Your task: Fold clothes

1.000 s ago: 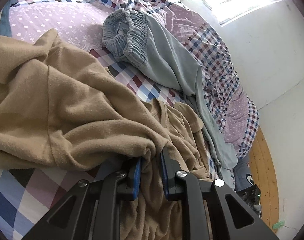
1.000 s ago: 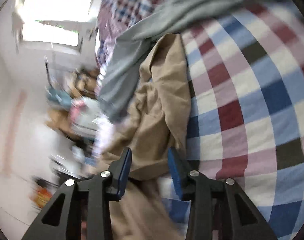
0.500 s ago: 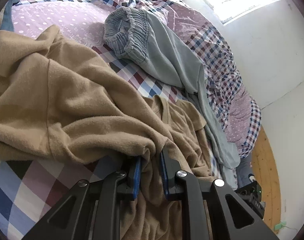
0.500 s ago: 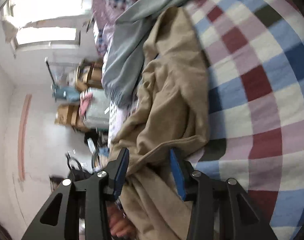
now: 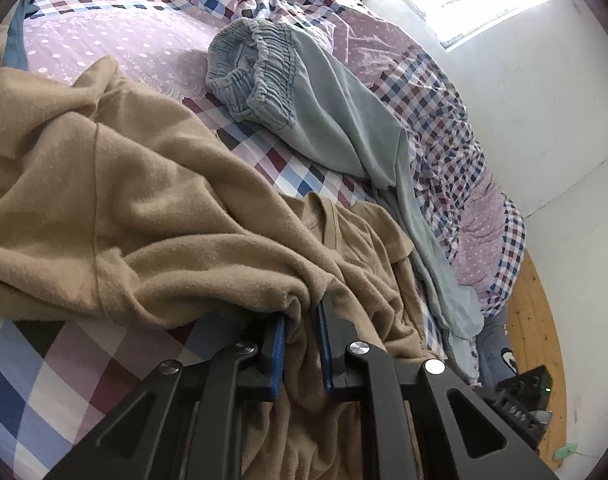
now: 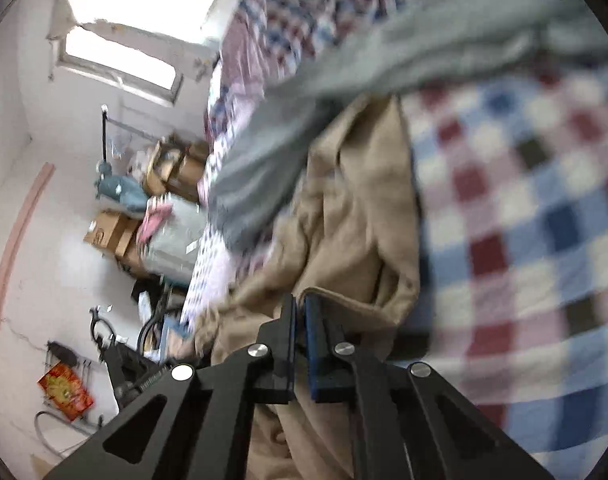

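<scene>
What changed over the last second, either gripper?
The right gripper closed: its jaws stood apart around a fold of the tan shirt and are now shut on it. The left gripper stays clamped on the same shirt, its view drifting only slightly. The grey-green pants and the checked bedsheet lie as before.
</scene>
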